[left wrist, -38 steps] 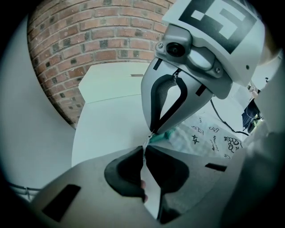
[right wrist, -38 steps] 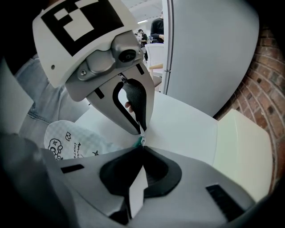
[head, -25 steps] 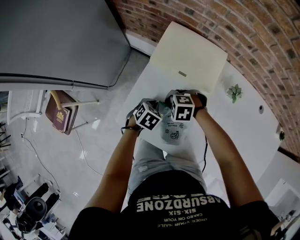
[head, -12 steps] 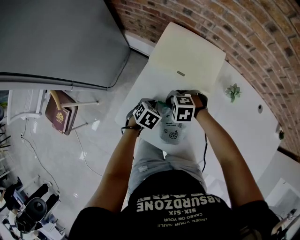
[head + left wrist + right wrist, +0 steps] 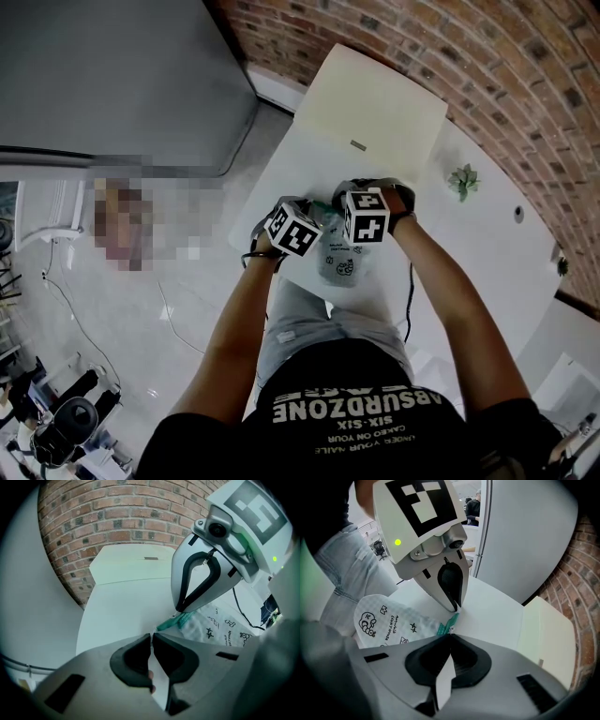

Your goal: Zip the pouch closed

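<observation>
A white printed pouch with a teal zipper lies on the white table in front of the person. Both grippers point steeply down at its far end, close together. In the left gripper view, my left gripper is shut on the end of the zipper tape. My right gripper stands just beyond it on the same teal strip. In the right gripper view, the right gripper is shut at the small zipper pull, with the pouch spreading to the left.
A cream board lies at the table's far end against the brick wall. A small plant stands to the right. A black cable runs beside the right arm. The table's left edge drops to the floor beside a grey cabinet.
</observation>
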`<state>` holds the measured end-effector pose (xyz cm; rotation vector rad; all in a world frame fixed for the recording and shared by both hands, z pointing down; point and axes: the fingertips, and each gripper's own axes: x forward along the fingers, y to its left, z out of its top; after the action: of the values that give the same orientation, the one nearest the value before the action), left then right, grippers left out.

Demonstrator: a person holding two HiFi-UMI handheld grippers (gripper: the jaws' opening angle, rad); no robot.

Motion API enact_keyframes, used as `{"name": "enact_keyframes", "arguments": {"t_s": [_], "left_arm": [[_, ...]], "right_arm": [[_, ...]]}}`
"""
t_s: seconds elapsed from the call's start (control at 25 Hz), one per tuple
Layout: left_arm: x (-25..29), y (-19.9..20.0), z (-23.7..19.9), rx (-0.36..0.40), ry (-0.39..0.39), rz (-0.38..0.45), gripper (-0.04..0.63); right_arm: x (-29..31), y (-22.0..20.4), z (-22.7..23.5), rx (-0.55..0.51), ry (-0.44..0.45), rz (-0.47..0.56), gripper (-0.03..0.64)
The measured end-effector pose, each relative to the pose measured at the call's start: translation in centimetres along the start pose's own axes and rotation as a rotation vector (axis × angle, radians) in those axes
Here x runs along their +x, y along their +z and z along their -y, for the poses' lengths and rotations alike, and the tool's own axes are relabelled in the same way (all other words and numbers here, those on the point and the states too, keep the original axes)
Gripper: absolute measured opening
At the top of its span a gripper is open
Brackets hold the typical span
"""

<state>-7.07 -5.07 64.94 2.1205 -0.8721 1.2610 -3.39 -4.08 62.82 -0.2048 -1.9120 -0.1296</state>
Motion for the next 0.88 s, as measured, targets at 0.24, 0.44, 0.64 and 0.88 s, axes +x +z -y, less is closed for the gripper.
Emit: {"name": "enact_keyframes", "arguments": {"t_s": [0.24, 0.44, 0.64, 0.88], "left_arm": [[0.2, 0.0, 0.1, -0.01, -0.002, -0.003, 0.025], [0.2, 0.1, 0.3, -0.008, -0.002, -0.007, 0.025], [0.2, 0.1, 0.3, -0.01, 0.004, -0.006, 0.025], [0.2, 0.1, 0.3, -0.019, 0.008, -0.012, 0.025]], "right_arm": [[-0.2, 0.0, -0.2, -0.009, 0.006, -0.003, 0.0], [-0.3, -0.7, -0.5, -0.006, 0.021, -0.018, 0.0], [-0.5, -1.0, -0.5, 0.012, 0.013, -0.006, 0.0], [-0.7, -1.3, -0.8, 0.02, 0.024, -0.011, 0.0]]}}
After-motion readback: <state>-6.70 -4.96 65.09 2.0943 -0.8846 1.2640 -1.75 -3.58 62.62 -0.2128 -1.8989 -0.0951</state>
